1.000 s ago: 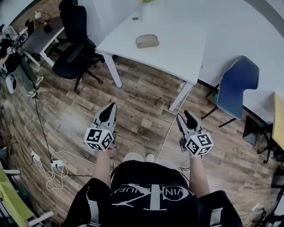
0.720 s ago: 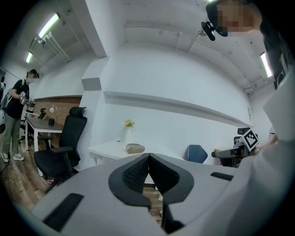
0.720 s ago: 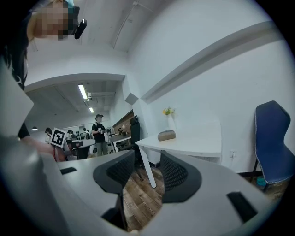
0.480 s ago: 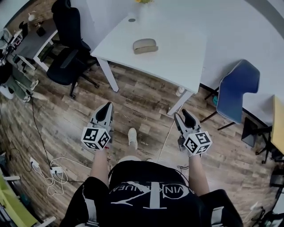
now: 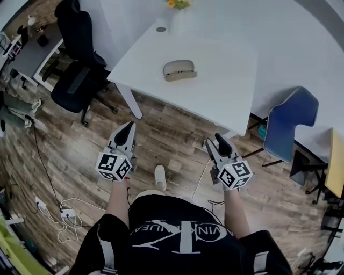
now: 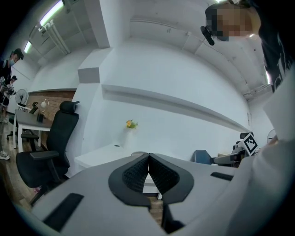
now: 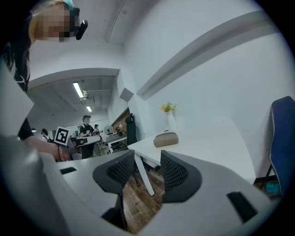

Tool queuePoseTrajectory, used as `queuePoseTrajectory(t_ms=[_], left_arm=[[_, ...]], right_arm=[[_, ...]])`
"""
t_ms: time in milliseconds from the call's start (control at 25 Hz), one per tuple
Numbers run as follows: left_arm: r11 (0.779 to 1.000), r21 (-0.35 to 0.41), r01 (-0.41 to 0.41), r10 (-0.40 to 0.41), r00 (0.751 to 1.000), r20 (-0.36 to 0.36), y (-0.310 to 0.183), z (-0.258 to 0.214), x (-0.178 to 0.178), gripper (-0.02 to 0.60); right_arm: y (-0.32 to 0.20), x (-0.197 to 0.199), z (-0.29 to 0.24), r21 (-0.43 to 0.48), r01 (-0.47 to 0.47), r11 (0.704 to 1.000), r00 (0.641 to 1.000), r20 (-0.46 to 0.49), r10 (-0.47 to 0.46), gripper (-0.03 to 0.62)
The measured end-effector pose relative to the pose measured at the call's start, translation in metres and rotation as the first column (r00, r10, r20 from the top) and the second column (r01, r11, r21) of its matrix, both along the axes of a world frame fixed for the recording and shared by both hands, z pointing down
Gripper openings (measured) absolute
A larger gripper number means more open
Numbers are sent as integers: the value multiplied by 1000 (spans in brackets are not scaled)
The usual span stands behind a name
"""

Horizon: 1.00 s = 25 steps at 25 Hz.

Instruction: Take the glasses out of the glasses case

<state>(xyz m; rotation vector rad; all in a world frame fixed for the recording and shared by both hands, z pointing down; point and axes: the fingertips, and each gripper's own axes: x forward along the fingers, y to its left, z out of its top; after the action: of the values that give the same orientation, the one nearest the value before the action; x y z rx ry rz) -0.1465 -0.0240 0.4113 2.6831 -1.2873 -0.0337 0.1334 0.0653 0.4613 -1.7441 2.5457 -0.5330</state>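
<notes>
A closed beige glasses case (image 5: 179, 70) lies on the white table (image 5: 215, 91) ahead of me; it also shows in the right gripper view as the case (image 7: 166, 138). Both grippers hover over the wooden floor, well short of the table. My left gripper (image 5: 128, 131) is shut with nothing in it; its pads (image 6: 138, 173) meet at the tips. My right gripper (image 5: 217, 141) is open and empty, its fingers (image 7: 175, 173) apart with floor showing between them.
A black office chair (image 5: 75, 75) stands left of the table, a blue chair (image 5: 287, 121) to its right. A small flower vase (image 5: 177, 5) sits at the table's far edge. Cables and a power strip (image 5: 59, 212) lie on the floor at left.
I have walked toward the table with both grippers carried forward; the table and case now sit nearer and lower in the head view. The jaws look unchanged.
</notes>
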Motion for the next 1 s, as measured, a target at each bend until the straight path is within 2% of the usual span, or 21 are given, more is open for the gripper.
queuePoseTrajectory(t_ms=[280, 600, 760, 1000], left_arm=[[999, -17, -40, 40, 999, -4, -69, 7, 1, 15], [996, -36, -80, 80, 997, 8, -128, 23, -3, 15], [993, -39, -109, 110, 993, 47, -145, 34, 1, 15], [989, -83, -122, 123, 992, 15, -156, 52, 12, 16]], right_arm=[[-58, -6, 8, -33, -28, 999, 1000, -1, 28, 169], [-112, -10, 10, -31, -83, 996, 997, -5, 83, 169], [-134, -15, 12, -33, -92, 995, 996, -9, 91, 169], [-158, -16, 16, -52, -53, 997, 996, -69, 49, 169]])
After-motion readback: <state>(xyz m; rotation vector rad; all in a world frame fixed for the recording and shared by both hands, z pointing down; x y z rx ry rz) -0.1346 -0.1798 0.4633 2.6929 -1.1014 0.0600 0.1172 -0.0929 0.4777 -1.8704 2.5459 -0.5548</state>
